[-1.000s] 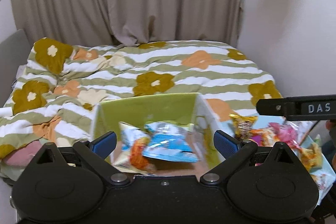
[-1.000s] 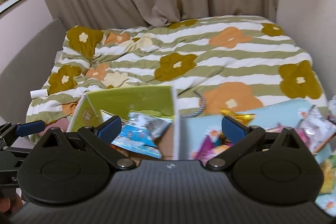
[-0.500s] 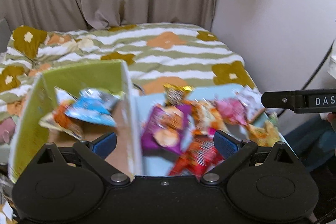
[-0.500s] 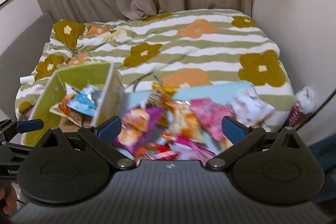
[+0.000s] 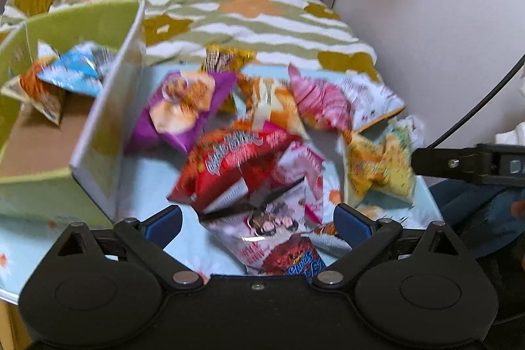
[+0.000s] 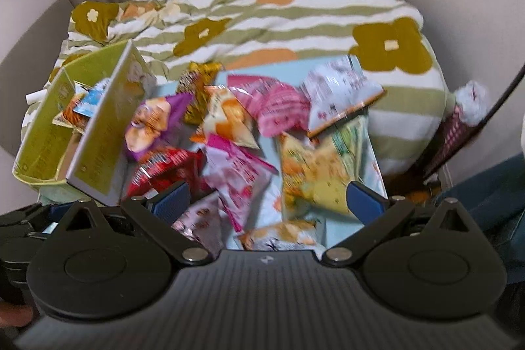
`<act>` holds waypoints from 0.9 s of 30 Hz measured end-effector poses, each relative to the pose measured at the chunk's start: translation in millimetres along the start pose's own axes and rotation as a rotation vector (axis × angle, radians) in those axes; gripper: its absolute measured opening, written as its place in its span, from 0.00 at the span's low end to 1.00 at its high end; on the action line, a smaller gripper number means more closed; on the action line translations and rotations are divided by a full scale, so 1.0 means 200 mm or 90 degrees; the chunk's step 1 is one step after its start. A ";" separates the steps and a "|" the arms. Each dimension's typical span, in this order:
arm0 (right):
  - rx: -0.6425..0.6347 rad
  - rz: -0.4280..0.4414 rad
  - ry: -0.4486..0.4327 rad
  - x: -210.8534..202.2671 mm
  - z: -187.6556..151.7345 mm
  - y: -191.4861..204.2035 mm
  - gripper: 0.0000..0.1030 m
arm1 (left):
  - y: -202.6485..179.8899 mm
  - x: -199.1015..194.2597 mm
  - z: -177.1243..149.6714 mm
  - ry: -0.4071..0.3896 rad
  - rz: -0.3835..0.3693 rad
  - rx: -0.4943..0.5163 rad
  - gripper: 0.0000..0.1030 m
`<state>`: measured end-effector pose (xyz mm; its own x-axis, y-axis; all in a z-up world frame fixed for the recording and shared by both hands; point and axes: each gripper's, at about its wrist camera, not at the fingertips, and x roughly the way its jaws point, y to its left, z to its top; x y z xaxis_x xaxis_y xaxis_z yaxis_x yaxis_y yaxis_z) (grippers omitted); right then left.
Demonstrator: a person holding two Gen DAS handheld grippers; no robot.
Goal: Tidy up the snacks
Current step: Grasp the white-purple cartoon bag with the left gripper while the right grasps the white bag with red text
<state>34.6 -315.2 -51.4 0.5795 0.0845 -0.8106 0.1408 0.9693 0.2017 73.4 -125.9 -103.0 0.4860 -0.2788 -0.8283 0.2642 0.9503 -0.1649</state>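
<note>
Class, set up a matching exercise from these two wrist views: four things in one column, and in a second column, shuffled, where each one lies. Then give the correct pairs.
Things:
1. blue packet
2. purple packet
3. yellow packet
4. flowered quilt

Places:
A. on the light blue tabletop, just outside the box wall
B. on the bed behind the table
C. inside the green box
D. near the table's right edge, close to the right gripper's fingers

Pairs: 1-C, 2-A, 3-D, 4-B
</note>
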 end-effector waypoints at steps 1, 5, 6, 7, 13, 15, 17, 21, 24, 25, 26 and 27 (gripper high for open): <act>0.002 -0.001 0.003 0.01 -0.01 -0.01 1.00 | -0.01 0.03 -0.02 0.009 -0.001 -0.004 0.97; 0.003 0.003 0.018 0.08 -0.05 -0.07 1.00 | -0.02 0.15 -0.07 0.030 -0.002 -0.021 0.96; 0.004 0.004 0.023 0.10 -0.06 -0.08 1.00 | -0.02 0.18 -0.08 0.034 -0.002 -0.024 0.95; 0.005 0.006 0.029 0.13 -0.07 -0.08 1.00 | -0.03 0.20 -0.09 0.039 -0.002 -0.026 0.95; 0.013 0.015 0.073 0.26 -0.14 -0.13 1.00 | -0.04 0.32 -0.15 0.059 0.011 -0.033 0.88; 0.008 0.017 0.087 0.29 -0.16 -0.14 1.00 | -0.03 0.35 -0.17 0.069 0.009 -0.044 0.83; 0.003 0.019 0.100 0.33 -0.18 -0.14 1.00 | -0.02 0.38 -0.18 0.086 0.008 -0.046 0.69; -0.007 0.027 0.119 0.37 -0.20 -0.14 1.00 | 0.01 0.38 -0.21 0.086 0.003 -0.045 0.62; -0.018 0.029 0.129 0.40 -0.22 -0.13 1.00 | 0.02 0.36 -0.22 0.081 0.014 -0.034 0.61; -0.022 0.030 0.132 0.40 -0.22 -0.12 1.00 | 0.03 0.36 -0.22 0.081 0.017 -0.035 0.60; -0.025 0.032 0.136 0.41 -0.22 -0.12 1.00 | 0.04 0.35 -0.22 0.080 0.020 -0.036 0.60; -0.029 0.032 0.139 0.42 -0.22 -0.12 1.00 | 0.05 0.34 -0.22 0.079 0.024 -0.037 0.60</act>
<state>44.7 -320.2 -148.6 0.3974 0.1764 -0.9005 0.0764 0.9716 0.2240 72.8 -129.8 -185.0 0.3869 -0.2276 -0.8936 0.1971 0.9671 -0.1610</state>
